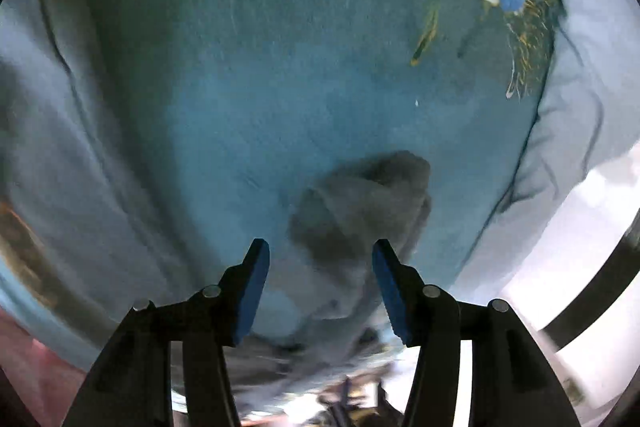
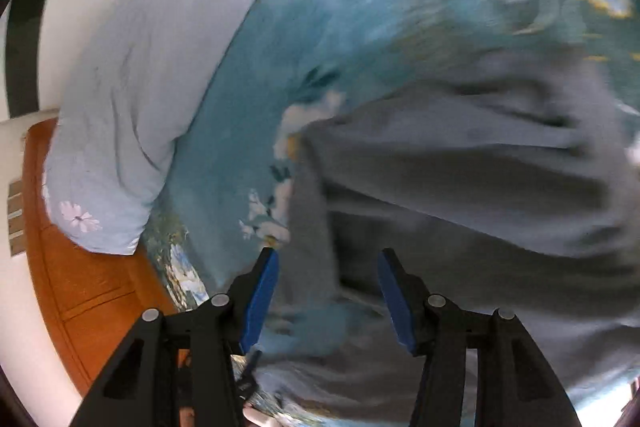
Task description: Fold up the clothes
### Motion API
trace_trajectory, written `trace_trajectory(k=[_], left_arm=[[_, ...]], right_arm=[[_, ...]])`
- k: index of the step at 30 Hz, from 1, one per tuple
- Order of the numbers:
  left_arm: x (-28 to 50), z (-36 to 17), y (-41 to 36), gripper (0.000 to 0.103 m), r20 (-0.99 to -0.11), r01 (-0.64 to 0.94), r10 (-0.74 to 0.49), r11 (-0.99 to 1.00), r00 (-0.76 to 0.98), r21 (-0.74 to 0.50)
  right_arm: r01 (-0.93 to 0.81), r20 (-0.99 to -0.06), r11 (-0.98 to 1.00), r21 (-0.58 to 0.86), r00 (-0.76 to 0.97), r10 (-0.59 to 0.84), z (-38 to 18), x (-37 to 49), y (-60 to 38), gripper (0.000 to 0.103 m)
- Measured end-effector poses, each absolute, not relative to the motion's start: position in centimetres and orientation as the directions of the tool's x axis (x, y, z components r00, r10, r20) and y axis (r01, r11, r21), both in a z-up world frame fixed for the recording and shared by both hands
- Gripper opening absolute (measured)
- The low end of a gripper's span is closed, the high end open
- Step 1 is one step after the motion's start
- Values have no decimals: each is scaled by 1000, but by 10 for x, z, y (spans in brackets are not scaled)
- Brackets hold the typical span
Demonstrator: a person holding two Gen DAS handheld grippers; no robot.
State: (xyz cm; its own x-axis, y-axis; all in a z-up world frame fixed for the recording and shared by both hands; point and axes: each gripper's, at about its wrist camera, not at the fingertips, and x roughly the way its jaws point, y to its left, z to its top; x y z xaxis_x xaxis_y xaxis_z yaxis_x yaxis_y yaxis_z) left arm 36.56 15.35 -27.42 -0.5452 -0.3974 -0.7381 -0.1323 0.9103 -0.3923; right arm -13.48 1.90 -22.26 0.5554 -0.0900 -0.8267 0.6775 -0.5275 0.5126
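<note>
Grey garment (image 2: 460,187) lies rumpled at right on the teal floral bedsheet (image 2: 248,115), basically unfolded; left gripper (image 1: 318,255) and right gripper (image 2: 326,263) both spread, holding nothing.

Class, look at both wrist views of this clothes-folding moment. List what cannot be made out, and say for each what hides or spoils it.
1. Grey garment, right wrist view: motion blur; type and fold state unclear; frame edges cut it off.
2. Grey garment, left wrist view: only a bunched part shows between the open left gripper fingers.
3. Right gripper: open, but contact with cloth unclear.
4. Teal floral bedspread: pattern smeared by blur.
</note>
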Motion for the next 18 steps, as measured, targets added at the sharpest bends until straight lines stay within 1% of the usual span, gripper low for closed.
trace_trajectory(k=[1, 3, 4, 5, 6, 7, 8, 9, 10, 13, 15, 17, 18], left_arm=[[364, -276, 151, 54, -736, -138, -397, 911, -548, -389], [362, -280, 146, 54, -754, -111, -351, 930, -555, -350], [362, -282, 144, 48, -765, -98, -326, 939, -556, -329], [363, -285, 142, 31, -775, -90, -304, 947, -555, -307], [364, -286, 141, 22, -783, -84, -285, 954, -553, -288], [366, -286, 139, 7, -790, -80, -269, 959, -551, -271], [369, -284, 135, 7, -800, -70, -256, 963, -543, -260], [372, -277, 129, 7, -811, -49, -250, 963, -529, -265], [376, -265, 118, 6, -820, -11, -261, 955, -509, -297], [389, -210, 75, 6, -832, 152, -339, 885, -438, -441], [394, -156, 52, 6, -790, 269, -446, 771, -421, -578], [395, -111, 49, 6, -758, 370, -497, 669, -423, -645], [393, -93, 54, 6, -754, 423, -504, 627, -421, -655]], right_arm=[[686, -836, -534, 494, 544, -74, -229, -127, 10, 56], [694, -845, -548, 467, 532, -46, -242, -115, -3, 56], [703, -854, -553, 446, 519, -28, -246, -110, -7, 54], [720, -868, -556, 415, 497, -5, -250, -106, -11, 47], [733, -878, -556, 392, 478, 13, -253, -104, -14, 38], [746, -886, -554, 371, 463, 31, -256, -102, -16, 14], [755, -891, -552, 354, 451, 46, -257, -101, -17, 6], [754, -892, -553, 354, 451, 43, -255, -102, -19, 6], [748, -890, -555, 363, 455, 31, -250, -103, -20, 5], [711, -868, -537, 454, 489, -86, -211, -119, -33, 4], [689, -835, -490, 534, 522, -176, -174, -128, -34, 4], [684, -791, -401, 610, 553, -260, -128, -137, -24, 4], [679, -765, -353, 644, 569, -300, -105, -141, -19, 4]])
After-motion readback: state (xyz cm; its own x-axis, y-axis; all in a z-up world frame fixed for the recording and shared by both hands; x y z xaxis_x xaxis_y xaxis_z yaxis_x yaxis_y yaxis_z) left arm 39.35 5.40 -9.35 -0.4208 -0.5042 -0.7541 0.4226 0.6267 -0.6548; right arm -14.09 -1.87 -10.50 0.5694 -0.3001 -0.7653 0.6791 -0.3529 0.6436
